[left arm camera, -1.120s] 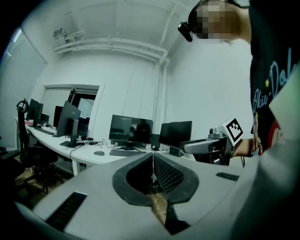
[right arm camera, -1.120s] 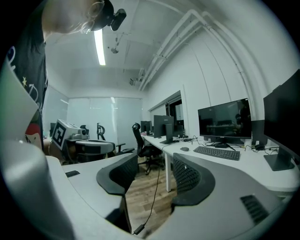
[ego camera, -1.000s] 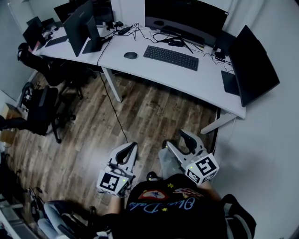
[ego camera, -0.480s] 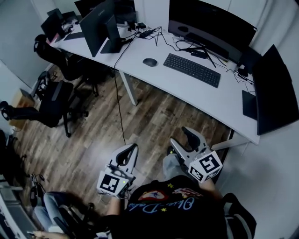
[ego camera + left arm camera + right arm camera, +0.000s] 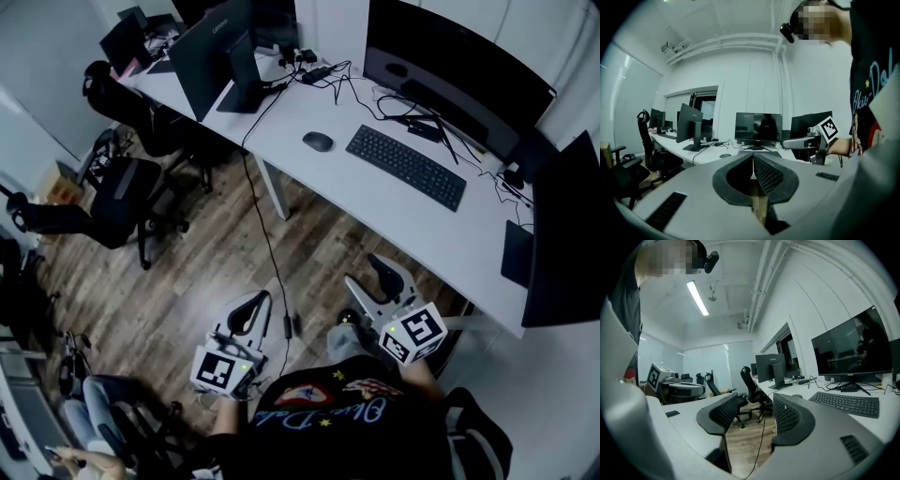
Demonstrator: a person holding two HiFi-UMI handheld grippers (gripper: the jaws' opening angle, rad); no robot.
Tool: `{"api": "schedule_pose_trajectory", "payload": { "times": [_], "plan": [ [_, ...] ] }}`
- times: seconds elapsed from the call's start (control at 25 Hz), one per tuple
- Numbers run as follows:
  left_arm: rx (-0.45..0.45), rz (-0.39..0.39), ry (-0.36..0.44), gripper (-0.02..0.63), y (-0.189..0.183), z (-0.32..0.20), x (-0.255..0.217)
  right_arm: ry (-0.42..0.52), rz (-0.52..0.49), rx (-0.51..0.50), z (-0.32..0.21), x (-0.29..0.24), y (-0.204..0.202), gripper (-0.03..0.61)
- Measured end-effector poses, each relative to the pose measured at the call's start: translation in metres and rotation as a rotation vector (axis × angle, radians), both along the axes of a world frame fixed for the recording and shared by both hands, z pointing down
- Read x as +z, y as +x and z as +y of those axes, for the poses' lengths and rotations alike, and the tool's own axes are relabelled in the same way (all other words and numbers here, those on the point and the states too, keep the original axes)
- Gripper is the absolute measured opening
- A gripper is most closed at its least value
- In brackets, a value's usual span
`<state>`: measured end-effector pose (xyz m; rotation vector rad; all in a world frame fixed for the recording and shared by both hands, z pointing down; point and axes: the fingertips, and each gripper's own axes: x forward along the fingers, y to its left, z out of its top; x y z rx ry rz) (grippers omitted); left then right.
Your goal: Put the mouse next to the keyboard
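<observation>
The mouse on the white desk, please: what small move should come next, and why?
Probably carry the right gripper forward toward the mouse. Its jaws stand open and empty, well short of the desk, while the mouse lies apart from the keyboard, to its left.

Black T-shirt (image 5: 394, 442), red-and-yellow graphic plus pale blue script on chest, light grey shells on left gripper (image 5: 255, 305) and right gripper (image 5: 364, 274), black cross-hatched pads (image 5: 790, 416), white marker cube (image 5: 413, 335) with black squares on each, small black head camera (image 5: 711, 260).
</observation>
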<state>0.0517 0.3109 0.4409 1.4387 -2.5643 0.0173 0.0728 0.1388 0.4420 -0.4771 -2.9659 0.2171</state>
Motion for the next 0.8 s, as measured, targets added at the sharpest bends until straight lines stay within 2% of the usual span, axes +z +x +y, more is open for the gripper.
{"api": "schedule_pose_trajectory", "payload": {
  "times": [0.52, 0.8],
  "plan": [
    [-0.074, -0.01, -0.019, 0.003, -0.054, -0.07, -0.002, -0.004, -0.006, -0.078, -0.068, 0.002, -0.064, 0.202],
    [-0.05, -0.016, -0.023, 0.003, -0.066, -0.113, -0.001, -0.003, -0.007, -0.08, -0.103, 0.007, -0.081, 0.202]
  ]
}}
